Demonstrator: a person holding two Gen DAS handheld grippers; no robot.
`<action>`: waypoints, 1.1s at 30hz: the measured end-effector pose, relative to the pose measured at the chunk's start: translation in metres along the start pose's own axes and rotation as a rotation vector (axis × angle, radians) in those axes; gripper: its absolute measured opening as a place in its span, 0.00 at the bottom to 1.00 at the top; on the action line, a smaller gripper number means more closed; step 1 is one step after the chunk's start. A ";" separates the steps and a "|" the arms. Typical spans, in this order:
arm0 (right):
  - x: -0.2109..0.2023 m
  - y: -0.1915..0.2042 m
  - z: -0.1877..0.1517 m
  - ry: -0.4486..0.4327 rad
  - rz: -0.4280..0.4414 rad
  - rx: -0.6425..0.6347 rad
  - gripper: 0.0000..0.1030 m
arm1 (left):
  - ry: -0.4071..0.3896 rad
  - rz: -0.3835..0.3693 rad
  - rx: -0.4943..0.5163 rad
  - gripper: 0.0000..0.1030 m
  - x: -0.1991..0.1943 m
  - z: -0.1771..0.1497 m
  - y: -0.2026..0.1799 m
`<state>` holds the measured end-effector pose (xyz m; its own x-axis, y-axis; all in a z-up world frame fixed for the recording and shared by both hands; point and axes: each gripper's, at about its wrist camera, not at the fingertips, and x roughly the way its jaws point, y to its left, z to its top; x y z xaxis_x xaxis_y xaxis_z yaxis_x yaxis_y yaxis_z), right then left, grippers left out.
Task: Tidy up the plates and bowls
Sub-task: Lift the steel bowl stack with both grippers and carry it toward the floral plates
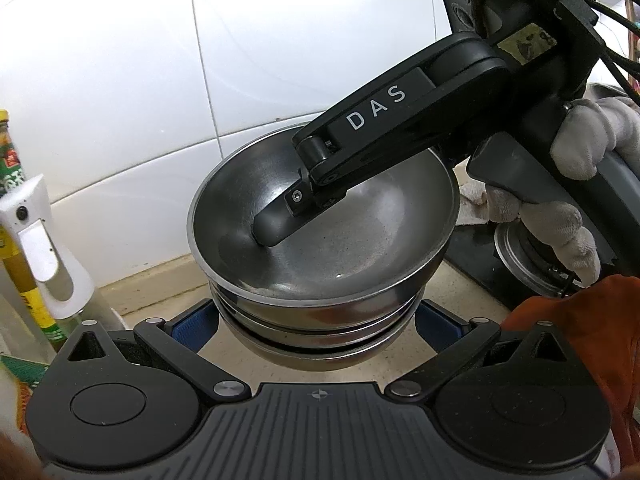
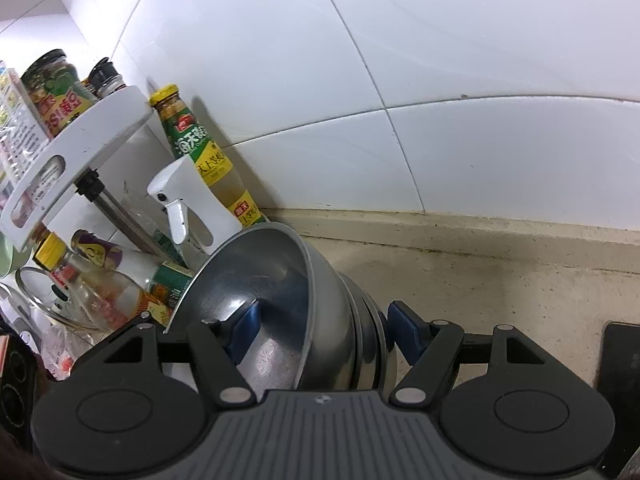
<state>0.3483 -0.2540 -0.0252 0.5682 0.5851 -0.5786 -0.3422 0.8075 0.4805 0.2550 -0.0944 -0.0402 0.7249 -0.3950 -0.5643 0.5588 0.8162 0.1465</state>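
The right gripper clamps the stack of three nested brushed-steel bowls, one finger inside the top bowl, one outside; keep that pinch steady and level so none slips. The left gripper stands wide beneath, gripping nothing. The stack hangs above the beige countertop, near the white tiled wall.
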 end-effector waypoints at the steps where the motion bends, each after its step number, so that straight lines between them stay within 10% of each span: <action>1: -0.001 0.001 0.000 -0.001 0.001 -0.003 0.64 | 0.001 0.004 0.001 1.00 -0.001 0.000 -0.001; 33: -0.063 0.034 -0.096 0.053 -0.007 0.012 0.64 | 0.055 -0.023 -0.045 1.00 -0.070 -0.057 -0.080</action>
<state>0.2291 -0.2558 -0.0356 0.5299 0.5831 -0.6158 -0.3294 0.8106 0.4841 0.1363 -0.1076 -0.0589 0.6881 -0.3909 -0.6113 0.5554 0.8259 0.0971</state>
